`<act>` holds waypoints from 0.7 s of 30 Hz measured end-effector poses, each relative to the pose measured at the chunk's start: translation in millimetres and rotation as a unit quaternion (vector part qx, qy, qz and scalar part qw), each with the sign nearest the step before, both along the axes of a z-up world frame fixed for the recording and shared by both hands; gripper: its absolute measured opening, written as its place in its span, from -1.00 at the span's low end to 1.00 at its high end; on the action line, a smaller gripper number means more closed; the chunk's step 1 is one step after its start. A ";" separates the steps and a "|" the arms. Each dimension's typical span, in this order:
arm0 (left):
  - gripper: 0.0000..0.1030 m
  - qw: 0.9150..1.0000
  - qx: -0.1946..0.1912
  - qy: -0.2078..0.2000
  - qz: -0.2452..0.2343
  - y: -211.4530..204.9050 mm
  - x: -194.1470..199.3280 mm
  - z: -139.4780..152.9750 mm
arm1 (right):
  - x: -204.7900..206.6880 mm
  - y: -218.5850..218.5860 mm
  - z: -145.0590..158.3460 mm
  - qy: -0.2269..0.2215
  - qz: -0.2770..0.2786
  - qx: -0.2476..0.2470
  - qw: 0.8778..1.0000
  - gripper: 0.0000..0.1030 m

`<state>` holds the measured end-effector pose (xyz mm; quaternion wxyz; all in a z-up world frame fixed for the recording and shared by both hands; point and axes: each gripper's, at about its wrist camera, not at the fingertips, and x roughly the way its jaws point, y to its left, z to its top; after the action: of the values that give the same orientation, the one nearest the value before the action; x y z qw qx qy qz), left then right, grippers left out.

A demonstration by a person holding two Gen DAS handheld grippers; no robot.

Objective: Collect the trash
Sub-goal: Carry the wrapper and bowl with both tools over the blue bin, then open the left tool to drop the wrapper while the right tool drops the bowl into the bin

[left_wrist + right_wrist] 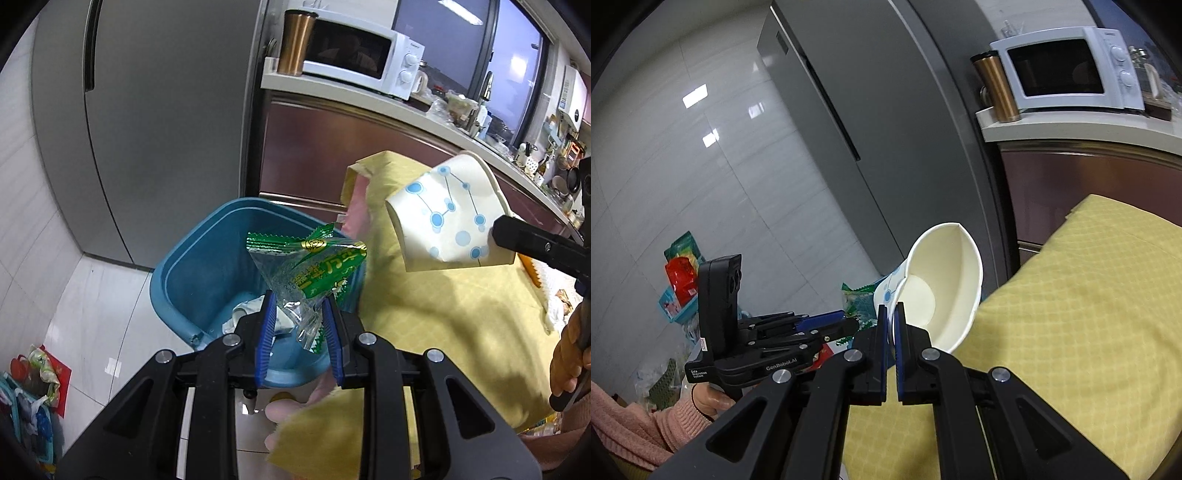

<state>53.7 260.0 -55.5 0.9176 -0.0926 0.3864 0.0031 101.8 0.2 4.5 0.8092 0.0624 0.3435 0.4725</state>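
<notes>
Holding: left gripper (298, 306) clamps crinkly green-and-clear plastic snack wrapper (308, 271), lower centre of left view, right over round blue plastic trash bin (192, 258).
Right claw: right gripper (891, 314) pinches crushed white paper cup with blue dots (942, 288) by its wall, centre frame, above yellow checked tablecloth (1071, 295).
Tip: judged best to release wrapper only while centred over bin opening, then bring cup across.
Pose: left gripper angled down; right roughly level, cup mouth facing camera.
</notes>
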 end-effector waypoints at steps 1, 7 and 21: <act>-0.50 1.000 0.000 0.004 0.003 1.9 2.1 -2.8 | 2.0 5.4 -0.5 0.000 0.003 -0.004 1.000 -0.95; -0.49 1.000 -0.003 0.023 0.012 7.6 14.8 -17.8 | 11.7 31.6 -6.5 0.007 0.017 -0.028 0.999 -0.95; -0.45 0.998 0.002 0.057 0.036 20.6 42.3 -47.1 | 33.5 79.0 -36.3 0.048 0.040 -0.093 0.994 -0.95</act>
<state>96.0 280.6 -102.6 0.8935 -0.1046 0.4348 0.0419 135.3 79.2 -31.7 0.7743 -0.0044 0.4266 0.4673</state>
